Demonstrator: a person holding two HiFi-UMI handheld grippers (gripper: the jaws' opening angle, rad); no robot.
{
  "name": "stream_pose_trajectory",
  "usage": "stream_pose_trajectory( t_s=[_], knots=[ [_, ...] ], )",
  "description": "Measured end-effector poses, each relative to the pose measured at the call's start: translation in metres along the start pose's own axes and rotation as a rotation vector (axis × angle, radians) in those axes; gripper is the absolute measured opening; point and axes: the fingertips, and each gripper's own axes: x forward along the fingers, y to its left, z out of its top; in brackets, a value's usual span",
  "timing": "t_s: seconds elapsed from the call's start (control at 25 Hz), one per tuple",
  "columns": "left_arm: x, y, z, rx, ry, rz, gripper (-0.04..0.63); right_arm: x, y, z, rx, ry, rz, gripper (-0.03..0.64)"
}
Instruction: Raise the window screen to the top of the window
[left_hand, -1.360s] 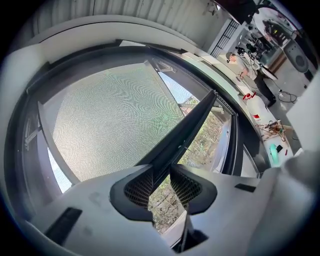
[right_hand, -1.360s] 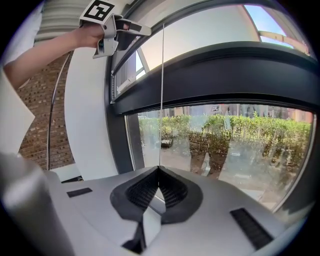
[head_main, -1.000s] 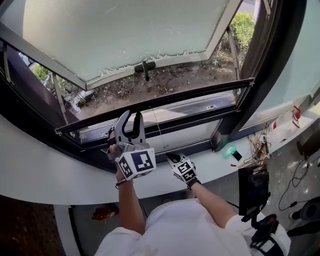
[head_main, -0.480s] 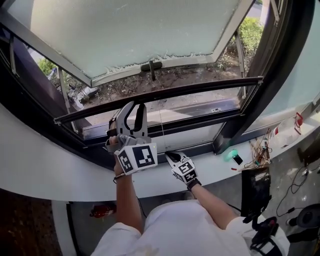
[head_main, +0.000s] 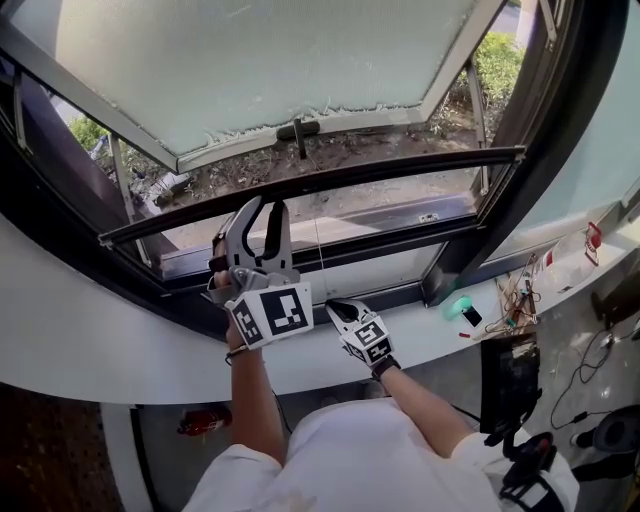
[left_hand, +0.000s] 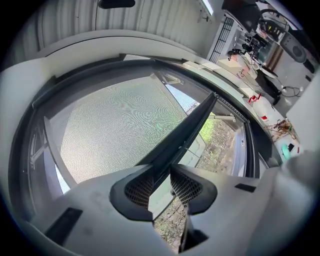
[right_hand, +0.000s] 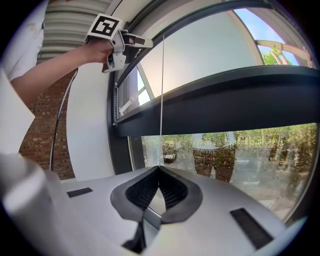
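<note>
Head view: shows a dark horizontal bar (head_main: 400, 174) spanning the window opening low down, a little above the bottom frame rail, under a frosted glass pane (head_main: 270, 70) swung outward at 12 o'clock. Places the left gripper (head_main: 265, 207) on the bar's 9 o'clock half with its jaws clamped over the bar. Places the right gripper (head_main: 332, 305) at 5 o'clock from the left one, pinching a thin white cord (head_main: 318, 255) that hangs from the bar. Left gripper view: shows the bar (left_hand: 190, 125) running from 1 o'clock down into the left gripper (left_hand: 161, 176), gripped between both pads (left_hand: 140, 190). Shows the fine grey mesh window screen (left_hand: 115, 125) stretched from the bar toward 10 o'clock. Right gripper view: shows the right gripper (right_hand: 158, 170) with tips closed on the cord (right_hand: 162, 100), the bar (right_hand: 225, 100) overhead at 2 o'clock, and the left gripper (right_hand: 149, 43) at 11 o'clock.
</note>
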Motion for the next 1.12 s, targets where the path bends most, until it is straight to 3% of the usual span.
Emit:
stream_pose_trajectory(
  t_s=[0.48, 1.12],
  knots=[
    [0.002, 0.007, 0.01, 0.01, -0.026, 0.026, 0.089, 0.001, 0.003, 0.012, 0.032, -0.032, 0.014, 0.002],
    [0.004, 0.04, 0.037, 0.024, -0.09, 0.11, 0.089, 0.006, -0.008, 0.056, 0.037, -0.147, 0.02, 0.002]
  ],
)
